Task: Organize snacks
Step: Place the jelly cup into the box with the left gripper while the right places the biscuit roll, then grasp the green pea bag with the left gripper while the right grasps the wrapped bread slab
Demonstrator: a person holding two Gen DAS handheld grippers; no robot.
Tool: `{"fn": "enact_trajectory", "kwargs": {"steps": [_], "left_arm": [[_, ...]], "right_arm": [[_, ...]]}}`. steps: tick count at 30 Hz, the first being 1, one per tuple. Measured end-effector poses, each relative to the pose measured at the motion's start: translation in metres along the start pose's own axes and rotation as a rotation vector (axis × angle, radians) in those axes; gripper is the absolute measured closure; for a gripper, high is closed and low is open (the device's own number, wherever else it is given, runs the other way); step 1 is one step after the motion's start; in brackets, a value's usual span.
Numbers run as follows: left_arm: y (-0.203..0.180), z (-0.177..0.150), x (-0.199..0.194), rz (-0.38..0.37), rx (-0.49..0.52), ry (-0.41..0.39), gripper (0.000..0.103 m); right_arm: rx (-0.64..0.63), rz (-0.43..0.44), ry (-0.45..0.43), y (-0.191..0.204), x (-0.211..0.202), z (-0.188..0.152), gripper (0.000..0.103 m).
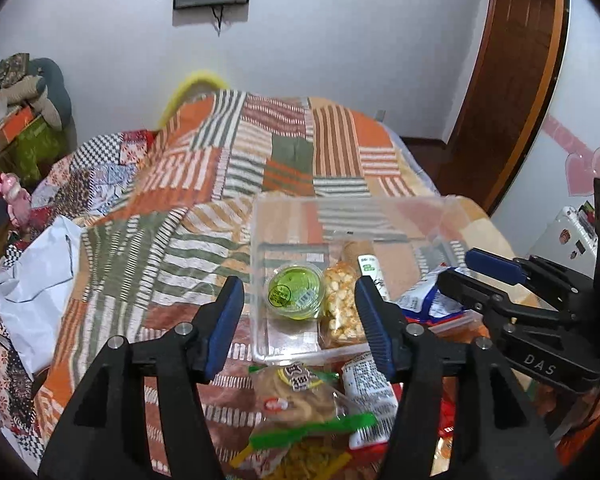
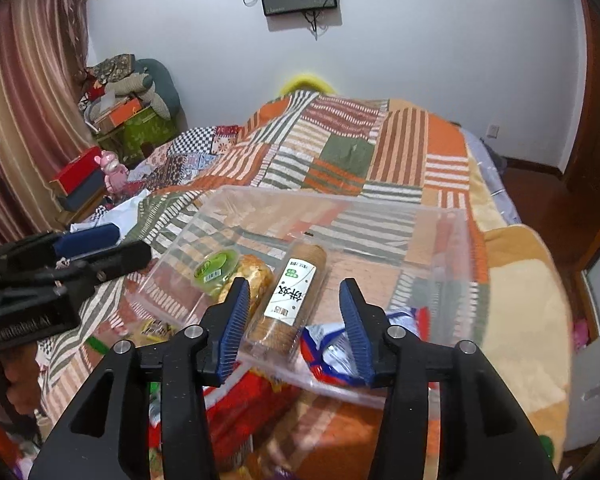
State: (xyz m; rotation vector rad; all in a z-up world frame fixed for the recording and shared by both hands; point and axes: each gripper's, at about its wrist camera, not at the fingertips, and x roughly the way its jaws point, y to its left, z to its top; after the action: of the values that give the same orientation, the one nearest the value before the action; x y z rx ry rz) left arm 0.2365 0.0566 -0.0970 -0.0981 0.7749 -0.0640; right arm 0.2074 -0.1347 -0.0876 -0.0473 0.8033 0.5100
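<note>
A clear plastic bin [image 1: 256,240] [image 2: 340,196] stands on a patchwork quilt. Inside lie a green jelly cup [image 1: 296,292] [image 2: 216,266], a bag of puffed corn [image 1: 342,304] [image 2: 256,272], a cracker roll with a white label [image 1: 366,256] [image 2: 296,292] and a blue-and-white bag [image 1: 424,300] [image 2: 332,352]. My left gripper [image 1: 298,300] [image 2: 124,244] hovers open over the bin's near left corner, holding nothing. Over the cracker roll, my right gripper [image 2: 294,292] [image 1: 472,276] is open, its pads clear of the roll.
Loose snacks lie in front of the bin: a clear pastry pack [image 1: 300,396], a white packet [image 1: 368,396], a red bag [image 2: 244,404]. A white plastic bag [image 1: 32,280] and a pink toy [image 1: 14,200] sit left. Boxes pile up in the far left corner. The bed's edge drops off right.
</note>
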Motion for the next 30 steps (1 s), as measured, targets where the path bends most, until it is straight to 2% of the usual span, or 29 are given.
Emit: {"fn": "enact_trajectory", "kwargs": {"steps": [2,5,10,13,21,25,30], "left_arm": [[0.002,-0.002,-0.014,0.008,-0.002,-0.019,0.039],[0.003,-0.008,-0.033,0.032,0.002,-0.054,0.027],[0.008,-0.025,-0.062,0.061,0.010,-0.067,0.018],[0.014,-0.038,-0.070,0.060,-0.003,-0.044,0.018],[0.024,-0.082,-0.075,0.086,-0.009,0.024,0.015],[0.029,-0.103,-0.070,0.087,-0.018,0.064,0.015],[0.030,-0.127,-0.055,0.071,-0.032,0.135,0.015]], "right_arm": [[-0.006,-0.005,-0.023,-0.001,-0.012,-0.001,0.051],[-0.019,-0.020,-0.057,-0.001,-0.032,-0.005,0.046],[-0.033,-0.045,-0.095,-0.005,-0.058,-0.014,0.039],[-0.036,-0.063,-0.109,-0.010,-0.070,-0.023,0.033],[-0.021,-0.097,-0.086,-0.023,-0.081,-0.047,0.030],[-0.016,-0.124,-0.058,-0.031,-0.084,-0.064,0.030],[0.009,-0.140,0.017,-0.044,-0.073,-0.087,0.030]]}}
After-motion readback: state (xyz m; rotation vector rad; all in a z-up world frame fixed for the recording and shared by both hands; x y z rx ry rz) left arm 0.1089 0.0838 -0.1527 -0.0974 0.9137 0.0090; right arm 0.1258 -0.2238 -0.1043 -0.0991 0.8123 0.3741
